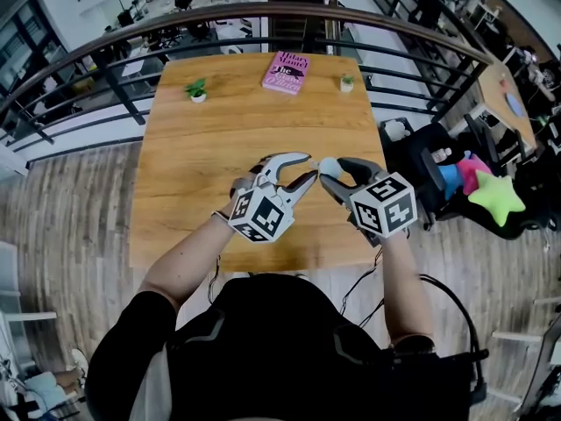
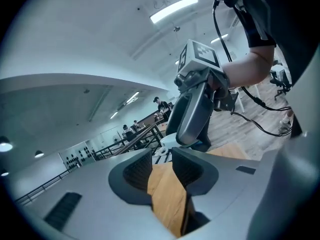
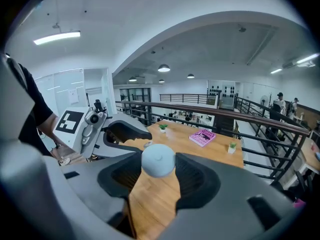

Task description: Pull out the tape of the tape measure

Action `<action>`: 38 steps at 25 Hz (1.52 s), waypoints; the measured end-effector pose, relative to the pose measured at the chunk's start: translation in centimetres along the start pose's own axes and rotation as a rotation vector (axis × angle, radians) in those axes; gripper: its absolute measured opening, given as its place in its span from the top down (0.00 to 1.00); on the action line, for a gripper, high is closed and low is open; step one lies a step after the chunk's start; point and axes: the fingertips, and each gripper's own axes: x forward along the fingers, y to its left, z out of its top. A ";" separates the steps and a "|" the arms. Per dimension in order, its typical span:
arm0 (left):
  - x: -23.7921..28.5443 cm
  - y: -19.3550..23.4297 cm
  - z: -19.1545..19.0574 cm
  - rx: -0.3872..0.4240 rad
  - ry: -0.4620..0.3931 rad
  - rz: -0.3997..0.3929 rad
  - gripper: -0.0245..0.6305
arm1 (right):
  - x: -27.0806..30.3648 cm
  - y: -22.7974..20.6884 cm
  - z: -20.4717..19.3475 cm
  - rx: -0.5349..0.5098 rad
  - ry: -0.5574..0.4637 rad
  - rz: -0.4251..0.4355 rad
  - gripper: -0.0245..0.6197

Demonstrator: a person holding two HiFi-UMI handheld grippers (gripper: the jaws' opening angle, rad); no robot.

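A round pale-blue tape measure sits between the pads of my right gripper, which is shut on it above the wooden table. In the head view the tape measure shows at the right gripper's tips. My left gripper faces it from the left, fingertips almost touching the case. A small pale ring hangs by the left gripper's tips. In the left gripper view, the left gripper has a narrow gap with only table wood showing between the pads, and the right gripper's fingers loom close ahead.
A pink book lies at the table's far edge between two small potted plants. A dark railing curves behind the table. At the right stands a chair with colourful soft toys.
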 end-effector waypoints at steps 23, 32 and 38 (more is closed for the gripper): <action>-2.7 1.1 -1.6 -0.254 0.038 -0.062 0.92 | 1.5 2.1 0.7 0.004 0.008 0.105 0.63; -6.2 4.6 -4.9 -0.426 0.058 0.034 0.92 | 1.9 1.9 0.7 -0.005 0.016 0.110 0.63; -8.0 5.1 -5.7 -0.464 0.073 0.057 0.92 | 2.6 2.6 1.0 0.007 -0.001 0.154 0.63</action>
